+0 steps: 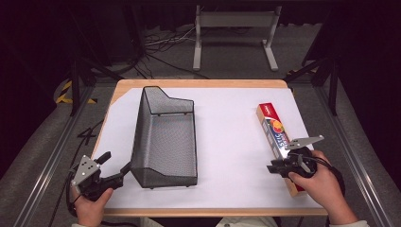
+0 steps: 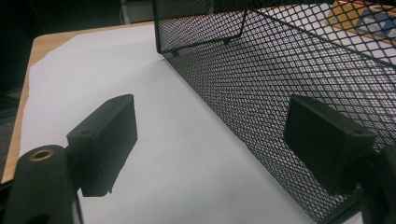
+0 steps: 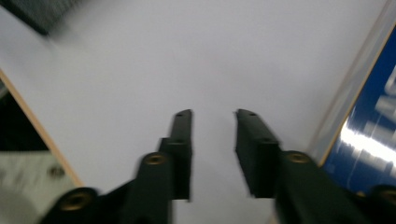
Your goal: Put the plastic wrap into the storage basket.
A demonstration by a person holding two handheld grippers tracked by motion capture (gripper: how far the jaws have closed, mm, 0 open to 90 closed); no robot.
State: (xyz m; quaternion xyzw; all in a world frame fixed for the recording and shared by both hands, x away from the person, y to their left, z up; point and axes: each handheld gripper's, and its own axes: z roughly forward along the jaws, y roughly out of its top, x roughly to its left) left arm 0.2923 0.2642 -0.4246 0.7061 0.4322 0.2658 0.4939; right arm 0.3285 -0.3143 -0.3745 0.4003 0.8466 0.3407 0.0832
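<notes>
Black wire-mesh basket (image 1: pixel 164 142) sits empty on the white-covered tabletop (image 1: pixel 227 142), one end wall stepped. Left claw (image 1: pixel 113 166) gapes wide at its near corner, one jaw beside the mesh wall, gripping nothing. Right claw (image 1: pixel 274 167) is partly open, empty, beside a long glossy cardboard box (image 1: pixel 276 137) lying flat.

Black metal mesh basket (image 1: pixel 165 142); glossy carton (image 1: pixel 279 137); matt white sheet (image 1: pixel 227 142).
</notes>
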